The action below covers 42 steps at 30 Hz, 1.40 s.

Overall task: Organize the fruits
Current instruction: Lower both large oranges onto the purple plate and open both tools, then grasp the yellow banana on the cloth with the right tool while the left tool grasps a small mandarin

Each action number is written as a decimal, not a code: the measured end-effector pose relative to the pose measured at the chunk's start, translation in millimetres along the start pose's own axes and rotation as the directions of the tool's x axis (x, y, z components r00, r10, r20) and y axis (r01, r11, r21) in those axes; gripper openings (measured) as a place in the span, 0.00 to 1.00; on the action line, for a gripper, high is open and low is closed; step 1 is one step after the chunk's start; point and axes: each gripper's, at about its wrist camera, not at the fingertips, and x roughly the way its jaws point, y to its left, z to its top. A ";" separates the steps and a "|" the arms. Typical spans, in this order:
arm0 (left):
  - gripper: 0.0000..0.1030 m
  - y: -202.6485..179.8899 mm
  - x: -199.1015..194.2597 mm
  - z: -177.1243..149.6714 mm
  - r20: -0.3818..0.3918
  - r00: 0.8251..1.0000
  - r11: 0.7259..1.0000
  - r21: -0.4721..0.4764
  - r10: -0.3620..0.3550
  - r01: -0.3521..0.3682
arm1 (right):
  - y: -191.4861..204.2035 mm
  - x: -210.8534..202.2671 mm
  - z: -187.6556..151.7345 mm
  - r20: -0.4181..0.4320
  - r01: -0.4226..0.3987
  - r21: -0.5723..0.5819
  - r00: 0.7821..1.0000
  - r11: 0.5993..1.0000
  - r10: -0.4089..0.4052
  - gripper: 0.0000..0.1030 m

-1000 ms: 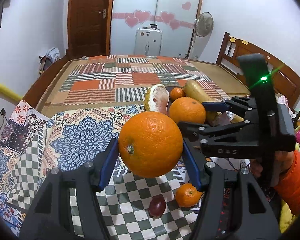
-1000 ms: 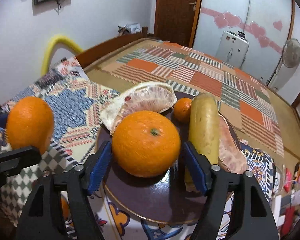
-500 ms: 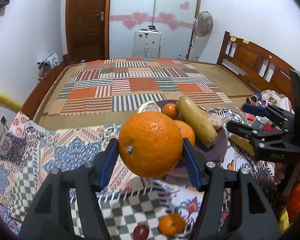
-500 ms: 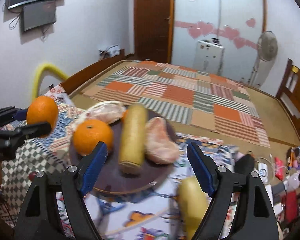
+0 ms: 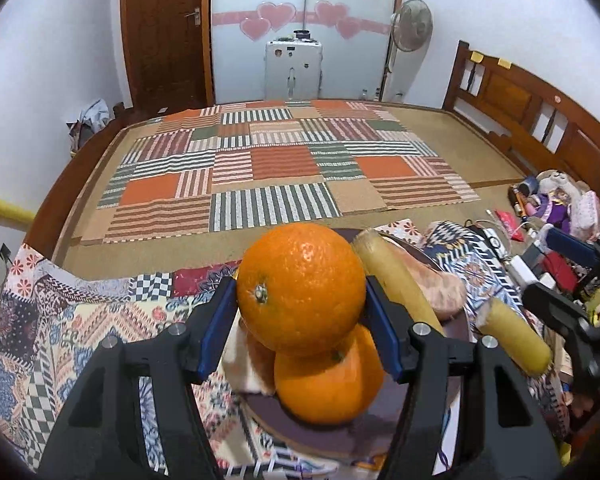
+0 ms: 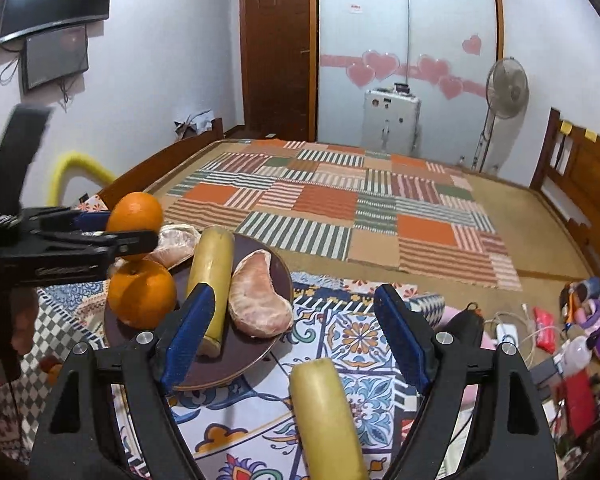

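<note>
My left gripper [image 5: 300, 320] is shut on a large orange [image 5: 300, 288] and holds it just above a second orange [image 5: 328, 384] on the dark round plate [image 5: 300, 436]. The plate also carries a yellow banana piece [image 6: 212, 280] and peeled pomelo segments [image 6: 260, 296]. My right gripper [image 6: 296, 332] stands open to the right of the plate. Below it, between its blue pads in the picture, another banana piece [image 6: 324, 412] lies on the patterned cloth, untouched. The right wrist view shows the left gripper [image 6: 116, 228] with its orange [image 6: 134, 214] at the left.
A pile of toys, cables and red packets [image 6: 572, 332] crowds the cloth to the right. A bed with a striped patchwork cover [image 5: 268, 168] lies behind the plate, its wooden headboard [image 5: 540, 120] at the right. A yellow padded bar [image 6: 80, 168] stands at the left.
The left gripper carried its orange to the right until it hung over the plate. The right gripper opened off the orange on the plate and drew back to the right, above the loose banana piece.
</note>
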 end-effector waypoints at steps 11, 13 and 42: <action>0.60 -8.1 28.3 -0.1 -0.054 0.998 0.998 0.050 0.032 -0.030 | -7.1 -0.1 0.8 0.011 0.000 0.004 1.000 1.000 0.000 0.77; 0.60 -10.0 27.5 -1.8 -0.062 0.998 0.997 0.069 0.033 -0.029 | -7.5 0.9 0.4 0.009 0.002 0.003 1.000 1.000 -0.002 0.77; 0.71 10.9 -105.3 -76.7 0.066 0.997 0.998 0.057 -0.029 0.025 | -19.1 -7.6 -44.5 -0.168 0.073 -0.023 0.983 0.997 -0.076 0.76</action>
